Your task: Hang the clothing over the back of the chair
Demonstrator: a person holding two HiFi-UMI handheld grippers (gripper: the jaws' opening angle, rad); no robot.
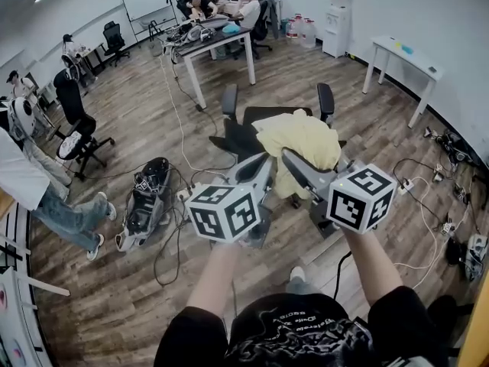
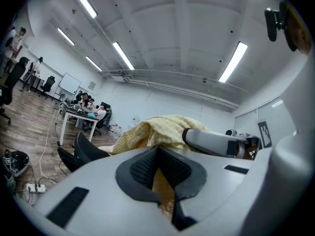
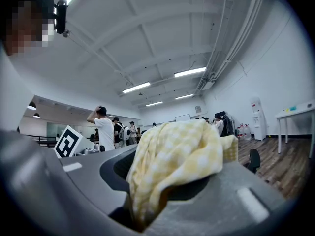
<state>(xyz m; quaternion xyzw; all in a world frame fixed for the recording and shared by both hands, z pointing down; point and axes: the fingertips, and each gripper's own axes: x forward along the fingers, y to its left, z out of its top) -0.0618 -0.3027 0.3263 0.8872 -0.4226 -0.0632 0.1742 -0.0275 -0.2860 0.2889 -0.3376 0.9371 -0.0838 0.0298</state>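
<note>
Yellow checked clothing (image 1: 306,136), pinched by left claw (image 1: 264,161) and right claw (image 1: 290,159), over chair (image 1: 238,139).

Both forearms (image 1: 214,281) reach forward side by side, on the near side of the chair (image 1: 237,132). Left gripper (image 1: 258,170) and right gripper (image 1: 294,167) are level and point toward the chair. Left jaws pinch a fold of the yellow garment (image 1: 302,136); right jaws clamp a bunch of it.

I see the clothing (image 1: 302,138) as pale yellow with a fine white check. The chair (image 1: 238,134) is black, the floor (image 1: 137,121) brown wood-grain planks.
</note>
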